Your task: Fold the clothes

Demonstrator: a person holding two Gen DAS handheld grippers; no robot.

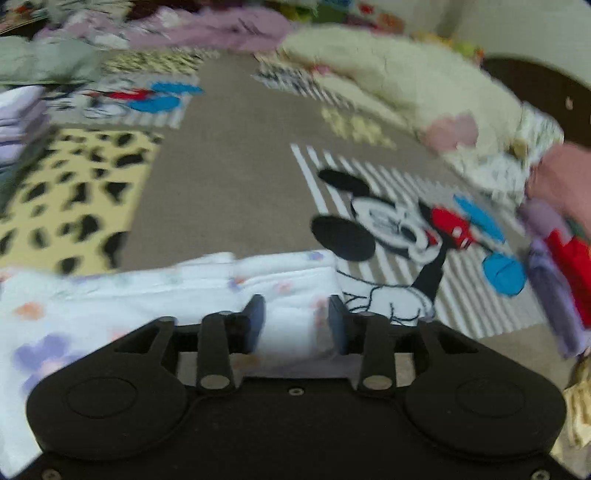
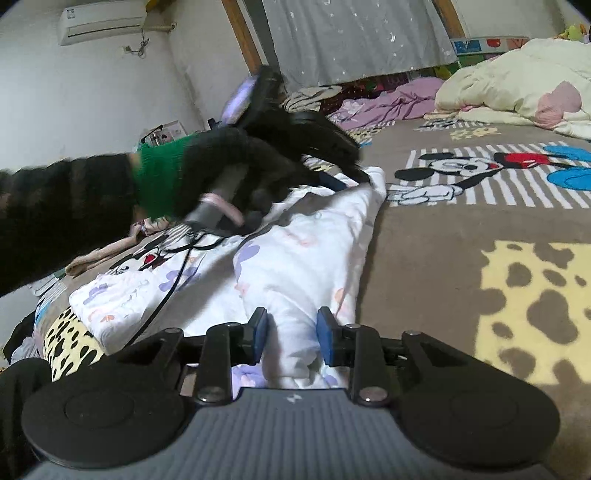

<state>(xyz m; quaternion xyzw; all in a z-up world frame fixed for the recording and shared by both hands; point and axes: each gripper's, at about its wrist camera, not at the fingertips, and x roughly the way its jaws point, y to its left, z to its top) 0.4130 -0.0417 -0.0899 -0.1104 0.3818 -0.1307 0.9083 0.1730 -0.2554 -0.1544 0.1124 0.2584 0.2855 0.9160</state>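
A white garment with purple and orange flowers (image 1: pixel 147 295) (image 2: pixel 295 258) lies in a long folded strip on the bed blanket (image 1: pixel 221 166) (image 2: pixel 443 229). My left gripper (image 1: pixel 295 321) stands at one end of the garment. Its blue pads are apart, and a soft fold lies loosely between them. The right wrist view shows that gripper (image 2: pixel 340 179) at the garment's far corner, held by a dark gloved hand with a green cuff (image 2: pixel 159 181). My right gripper (image 2: pixel 291 332) sits at the near end, its pads pinching a raised ridge of the cloth.
The brown blanket carries cartoon mouse prints (image 1: pixel 388 229) and yellow spotted patches (image 2: pixel 535 302). A cream quilt (image 1: pixel 406 74) and purple bedding (image 1: pixel 221 29) lie at the far side. Folded clothes (image 1: pixel 18 118) are stacked left, loose clothes (image 1: pixel 561 240) right. A black cable (image 2: pixel 166 295) crosses the garment.
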